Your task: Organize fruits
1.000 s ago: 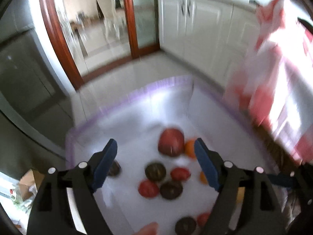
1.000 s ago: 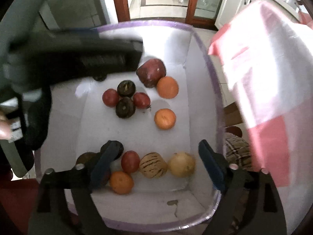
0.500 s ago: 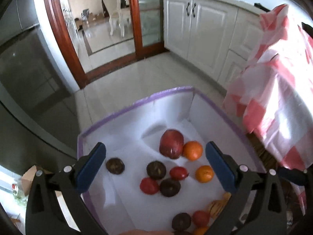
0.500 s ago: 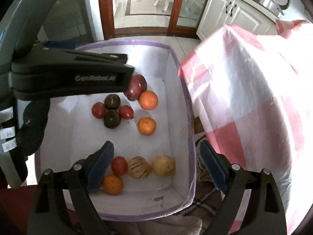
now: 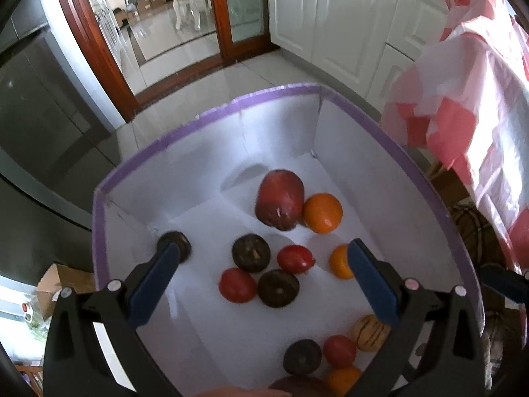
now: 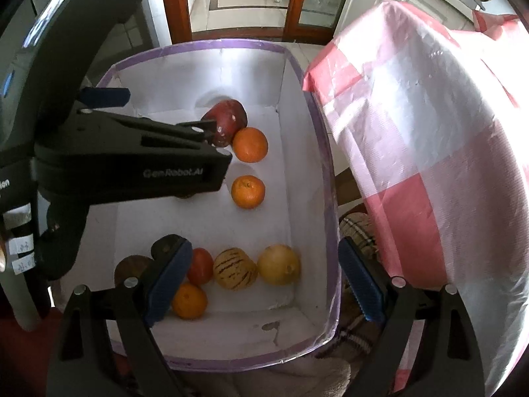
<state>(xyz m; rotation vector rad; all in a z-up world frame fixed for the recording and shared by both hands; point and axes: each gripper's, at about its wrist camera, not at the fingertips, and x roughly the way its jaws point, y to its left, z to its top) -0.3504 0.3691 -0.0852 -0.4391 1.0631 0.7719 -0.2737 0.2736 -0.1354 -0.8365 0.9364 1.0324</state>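
Note:
A white box with a purple rim [image 5: 264,96] [image 6: 198,46] holds loose fruit. At its far end lie a large red fruit [image 5: 279,200] [image 6: 228,120] and an orange [image 5: 322,213] [image 6: 250,145]. A second orange [image 6: 248,192] lies nearer. In the middle sit two red tomatoes [image 5: 295,259] and dark round fruits [image 5: 250,253]. At the near end are a striped melon [image 6: 234,268], a yellow fruit [image 6: 279,264], a tomato [image 6: 200,266] and an orange [image 6: 189,300]. My left gripper [image 5: 261,248] hangs open above the middle cluster, holding nothing. My right gripper [image 6: 264,246] stands open over the near end, also with nothing in it.
A pink and white checked cloth [image 5: 479,99] [image 6: 429,165] hangs close along the box's right side. The left gripper's black body [image 6: 132,165] covers the box's left half in the right wrist view. Tiled floor, white cabinets [image 5: 330,16] and a wooden door frame lie beyond.
My left gripper's jaws have spread wider and it has dipped toward the box. In the right wrist view its body now sits lower across the box.

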